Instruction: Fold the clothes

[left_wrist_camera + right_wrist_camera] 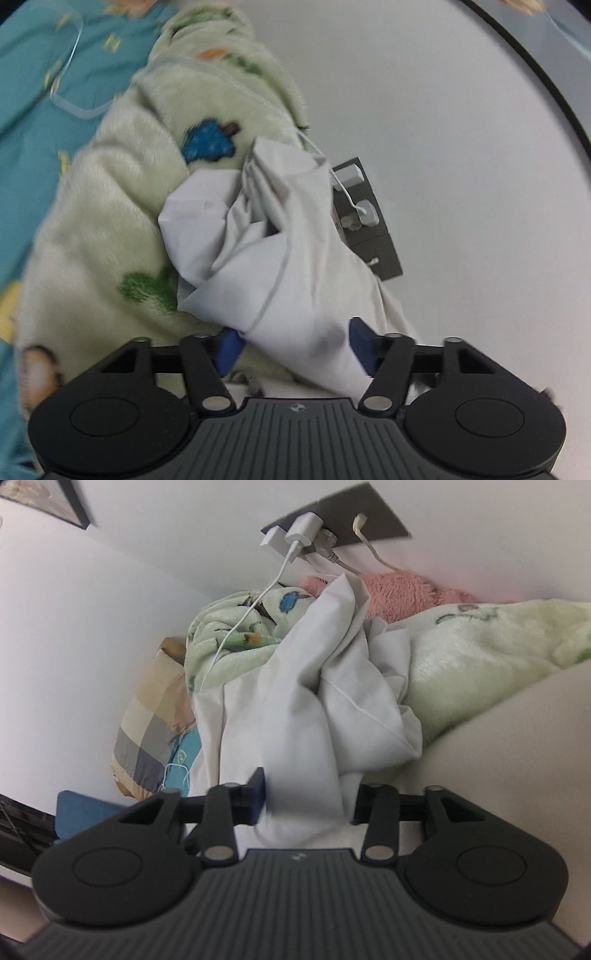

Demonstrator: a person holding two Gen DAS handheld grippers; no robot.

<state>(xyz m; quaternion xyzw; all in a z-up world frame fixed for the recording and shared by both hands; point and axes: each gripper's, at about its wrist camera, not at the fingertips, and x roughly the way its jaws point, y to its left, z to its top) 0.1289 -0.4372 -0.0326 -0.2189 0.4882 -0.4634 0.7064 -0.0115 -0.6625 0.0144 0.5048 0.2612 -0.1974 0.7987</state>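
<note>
A crumpled white garment (280, 240) rises from between the blue pads of my left gripper (297, 349), which is shut on a thick bunch of it. The left pad (231, 350) and right pad (364, 345) both press against the cloth. In the right wrist view the same white garment (314, 686) fills the gap of my right gripper (306, 801), also shut on it. One blue pad (258, 794) shows; the other is hidden behind the fabric. The garment rests partly against a pale green fleece blanket (110, 221).
The green blanket (480, 657) lies heaped on a teal printed sheet (37, 92). A grey wall socket panel (332, 520) holds white chargers, and a white cable (240, 620) trails over the blanket. A pink plush (399, 590), a checked pillow (147, 716) and a beige surface (517, 757) are nearby.
</note>
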